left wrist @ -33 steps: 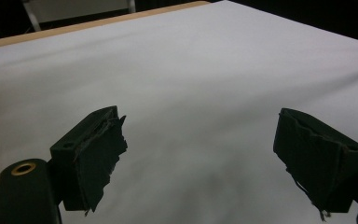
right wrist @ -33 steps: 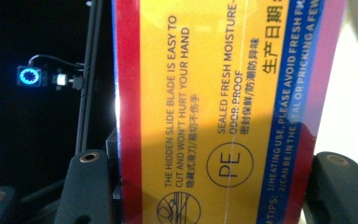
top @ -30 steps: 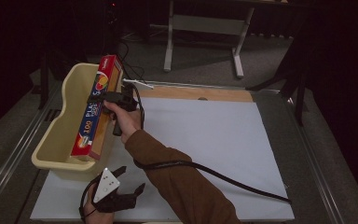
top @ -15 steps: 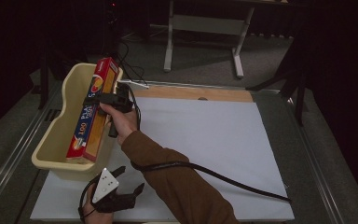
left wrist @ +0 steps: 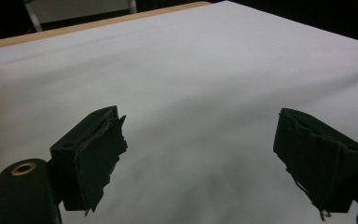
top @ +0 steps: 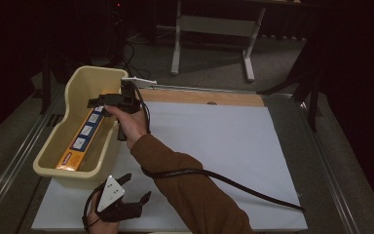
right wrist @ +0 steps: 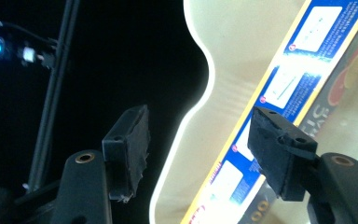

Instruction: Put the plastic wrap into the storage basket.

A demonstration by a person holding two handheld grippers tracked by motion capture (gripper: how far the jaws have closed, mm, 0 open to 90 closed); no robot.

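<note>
A long, narrow box [top: 84,138] — blue panel with white labels, yellow edges, red end — lies flat, lengthwise, inside the cream tub [top: 76,80] at the high view's left, its near end lower left.

The desk [top: 199,97] shows a wooden strip along its far edge and is otherwise covered by a large white sheet [top: 224,146] lying flat. A cream plastic tub [top: 61,165] stands on the left side, partly on the sheet. A black cable [top: 233,183] trails across the sheet's near half.
</note>
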